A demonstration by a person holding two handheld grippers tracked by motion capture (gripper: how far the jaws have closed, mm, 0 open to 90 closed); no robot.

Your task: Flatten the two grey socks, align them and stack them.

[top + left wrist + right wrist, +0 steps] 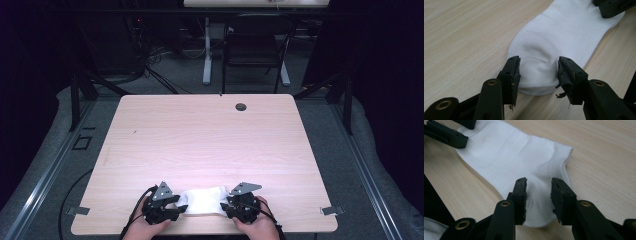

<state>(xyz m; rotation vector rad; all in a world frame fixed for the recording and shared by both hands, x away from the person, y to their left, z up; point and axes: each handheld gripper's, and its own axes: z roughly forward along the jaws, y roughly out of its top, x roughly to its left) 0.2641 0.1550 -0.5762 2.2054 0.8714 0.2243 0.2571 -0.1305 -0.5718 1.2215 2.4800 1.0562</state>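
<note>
A white ankle sock [202, 200] lies flat near the front edge of the wooden table [200, 140], between the two grippers. At the sock's left end is my left gripper [181, 207]. In the left gripper view it [539, 66] is open, its jaws standing either side of the rounded end of the sock [559, 35]. My right gripper [225, 206] is at the opposite end. In the right gripper view it [539, 185] is open too, jaws either side of the heel bulge of the sock [519, 152], with the ribbed cuff [564, 157] just beyond.
A round cable hole [241, 107] sits near the table's far edge. Beyond the table stand a dark chair [252, 50] and a white desk leg [206, 55]. Metal clips [79, 210] [331, 210] stick out at the front corners. Dark curtains flank the table.
</note>
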